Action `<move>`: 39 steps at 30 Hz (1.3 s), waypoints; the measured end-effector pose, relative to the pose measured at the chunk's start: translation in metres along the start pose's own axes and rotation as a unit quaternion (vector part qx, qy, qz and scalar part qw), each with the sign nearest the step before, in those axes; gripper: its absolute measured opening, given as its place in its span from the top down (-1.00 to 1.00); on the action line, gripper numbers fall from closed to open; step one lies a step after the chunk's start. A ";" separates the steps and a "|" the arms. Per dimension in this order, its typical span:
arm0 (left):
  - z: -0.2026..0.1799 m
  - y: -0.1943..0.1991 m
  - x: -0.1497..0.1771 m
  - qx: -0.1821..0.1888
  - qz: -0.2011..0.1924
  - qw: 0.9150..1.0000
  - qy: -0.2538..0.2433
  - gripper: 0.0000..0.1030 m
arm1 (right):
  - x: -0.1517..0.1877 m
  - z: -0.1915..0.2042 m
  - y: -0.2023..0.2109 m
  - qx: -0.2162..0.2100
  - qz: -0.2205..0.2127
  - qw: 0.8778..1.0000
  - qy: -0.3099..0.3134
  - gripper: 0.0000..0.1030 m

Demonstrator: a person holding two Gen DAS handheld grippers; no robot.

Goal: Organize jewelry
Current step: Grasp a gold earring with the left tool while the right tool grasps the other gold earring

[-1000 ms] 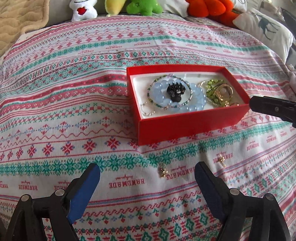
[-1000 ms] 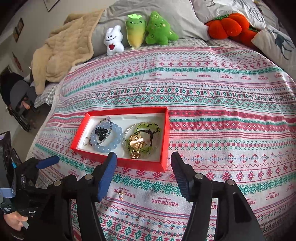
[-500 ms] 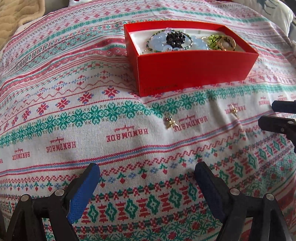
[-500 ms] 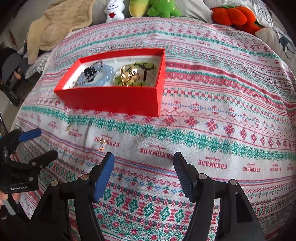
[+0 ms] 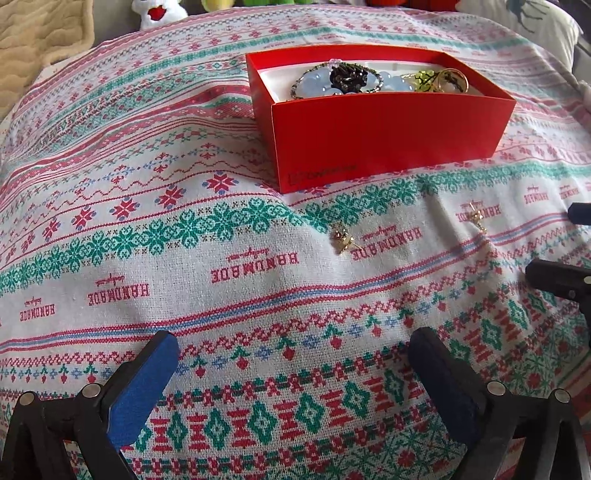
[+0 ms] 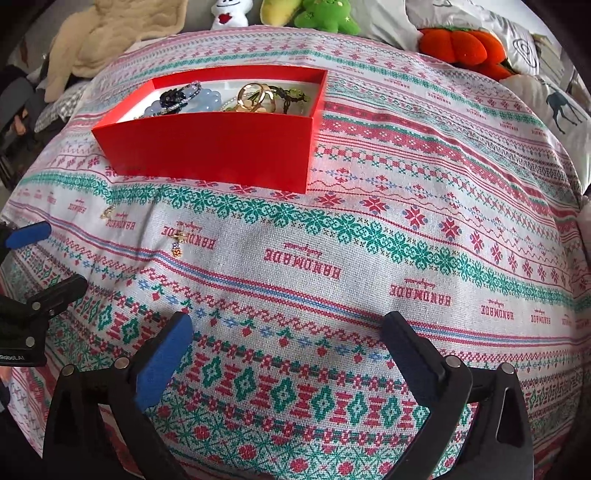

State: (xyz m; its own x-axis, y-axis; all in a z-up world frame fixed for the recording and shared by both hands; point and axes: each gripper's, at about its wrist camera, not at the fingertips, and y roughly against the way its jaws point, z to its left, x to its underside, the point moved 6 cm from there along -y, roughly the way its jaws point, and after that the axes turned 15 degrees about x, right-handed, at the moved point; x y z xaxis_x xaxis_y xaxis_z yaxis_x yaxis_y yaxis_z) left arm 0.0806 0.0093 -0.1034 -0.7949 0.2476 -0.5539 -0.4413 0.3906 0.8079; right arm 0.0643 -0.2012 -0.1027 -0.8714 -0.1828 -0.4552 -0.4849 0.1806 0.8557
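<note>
A red box (image 5: 388, 140) (image 6: 221, 147) on the patterned bedspread holds blue bead bracelets (image 5: 317, 82), a black hair clip (image 5: 347, 75), green beads and gold rings (image 6: 255, 96). Two small gold earrings lie on the cloth in front of it: one (image 5: 342, 238) (image 6: 108, 212) toward the left, one (image 5: 477, 216) (image 6: 178, 242) toward the right. My left gripper (image 5: 295, 373) is open and empty, low over the cloth short of the earrings. My right gripper (image 6: 288, 350) is open and empty, to the right of the earrings.
Plush toys (image 6: 325, 14), an orange plush (image 6: 461, 48), pillows (image 6: 554, 99) and a beige blanket (image 6: 110, 40) lie at the far side of the bed. The bed edge drops off at the left in the right wrist view.
Both grippers have come down lower toward the cloth and closer to the earrings. The box now shows more from the side. Both stay open.
</note>
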 end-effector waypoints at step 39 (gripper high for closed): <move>-0.010 -0.011 -0.036 0.040 -0.025 0.999 0.014 0.97 | -0.032 0.044 0.013 -0.022 -0.023 0.999 0.034 -0.34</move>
State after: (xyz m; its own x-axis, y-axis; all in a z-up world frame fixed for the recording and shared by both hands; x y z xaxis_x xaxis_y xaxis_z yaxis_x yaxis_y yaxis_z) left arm 0.1099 -0.0132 -0.0901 -0.7846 0.2015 -0.5863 -0.4466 0.4723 0.7599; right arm 0.0828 -0.1504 -0.0881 -0.8408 -0.2550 -0.4775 -0.5190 0.1290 0.8450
